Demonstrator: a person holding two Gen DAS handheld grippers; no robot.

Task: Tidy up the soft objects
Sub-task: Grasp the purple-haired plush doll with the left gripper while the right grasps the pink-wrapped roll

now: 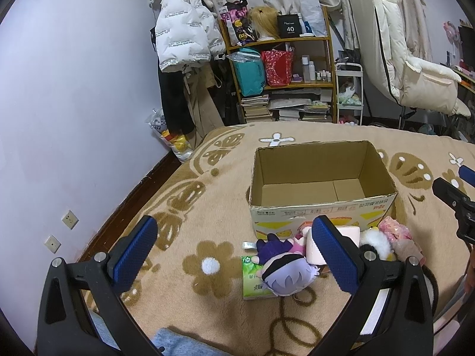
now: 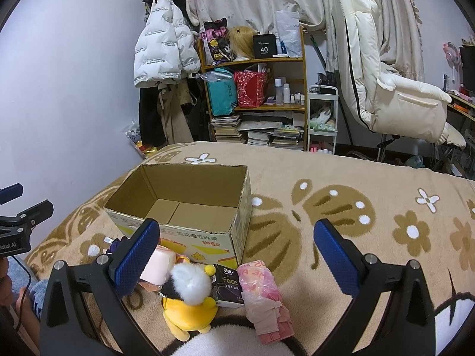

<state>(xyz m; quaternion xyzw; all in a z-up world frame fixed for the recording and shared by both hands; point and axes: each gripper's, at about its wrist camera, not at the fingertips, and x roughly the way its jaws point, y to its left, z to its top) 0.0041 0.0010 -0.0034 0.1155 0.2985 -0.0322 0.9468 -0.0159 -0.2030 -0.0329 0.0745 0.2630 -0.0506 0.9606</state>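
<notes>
An open cardboard box [image 1: 323,210] [image 2: 207,237] stands empty on the bed's tan flowered blanket [image 1: 207,178]. In front of it lie a purple-haired plush doll [image 1: 285,270], a green tissue pack [image 1: 251,281], a pink soft block [image 1: 347,234] [image 2: 157,267], a yellow plush with white fluffy head [image 2: 190,296] [image 1: 375,241], a black tissue pack [image 2: 228,281] and a pink wrapped bundle [image 2: 264,296] [image 1: 394,231]. My left gripper [image 1: 234,249] is open above the doll. My right gripper [image 2: 237,255] is open above the yellow plush and pink bundle.
A purple wall [image 1: 74,89] runs along the bed's left. Beyond the bed stand a hung white puffer jacket [image 1: 184,29], a cluttered wooden shelf [image 1: 282,68], a small white cart [image 1: 350,95] and a cream padded chair [image 1: 409,68].
</notes>
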